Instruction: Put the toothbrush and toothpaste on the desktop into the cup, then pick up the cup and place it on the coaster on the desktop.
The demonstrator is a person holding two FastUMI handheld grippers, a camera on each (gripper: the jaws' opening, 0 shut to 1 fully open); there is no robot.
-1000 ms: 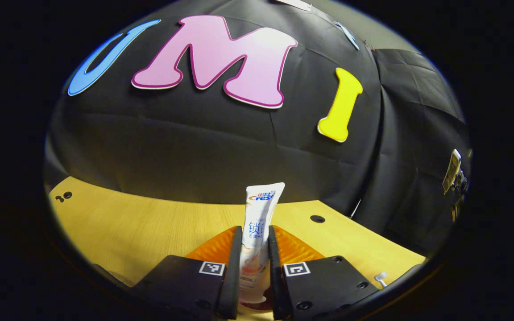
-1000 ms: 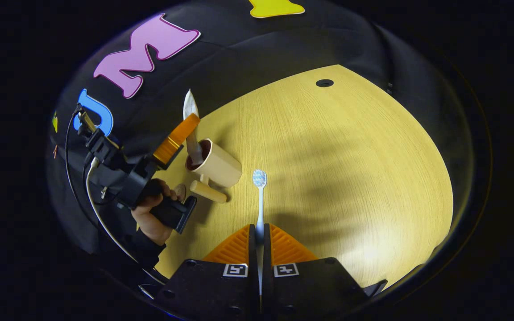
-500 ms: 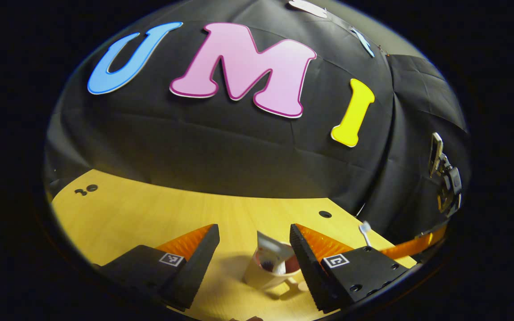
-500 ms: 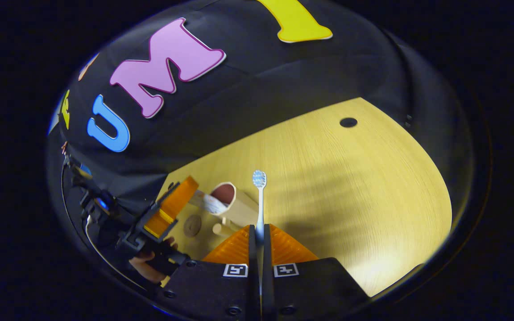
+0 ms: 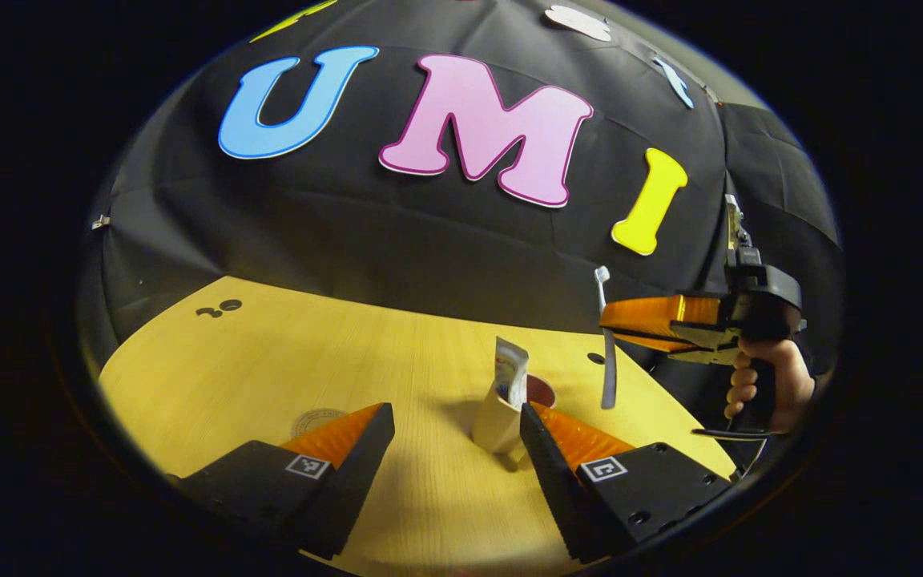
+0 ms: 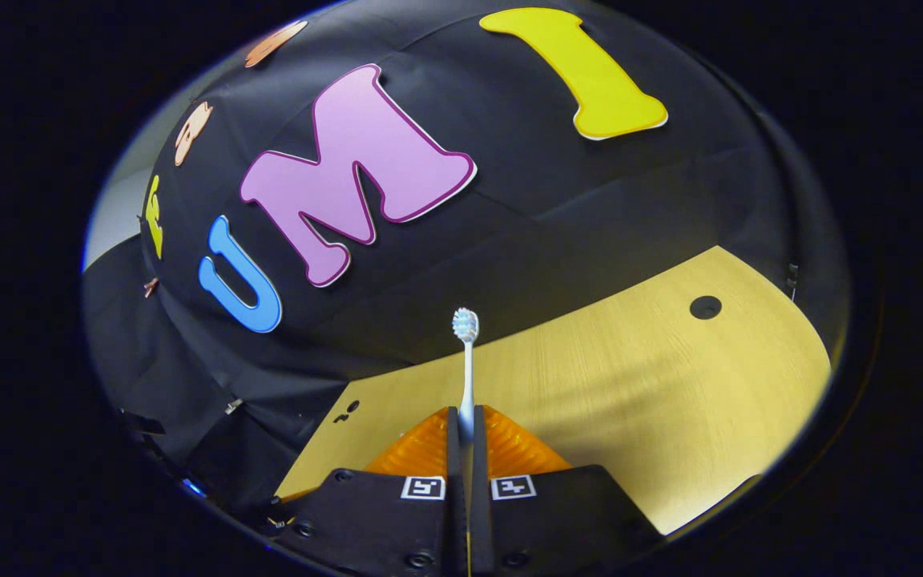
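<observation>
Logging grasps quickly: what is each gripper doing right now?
Left gripper: open, holding nothing; the toothpaste stands in the cup.
Right gripper: shut on the toothbrush, held upright above the desktop.

Both views low over desktop (image 5: 285, 353)

wall: black cloth (image 5: 397, 240) | desk: light wood (image 6: 630, 385), round holes

My left gripper (image 5: 453, 437) hangs with jaws wide apart; my right gripper (image 6: 466, 425) is clamped tight, hand (image 5: 766, 385) gripping its handle.
</observation>
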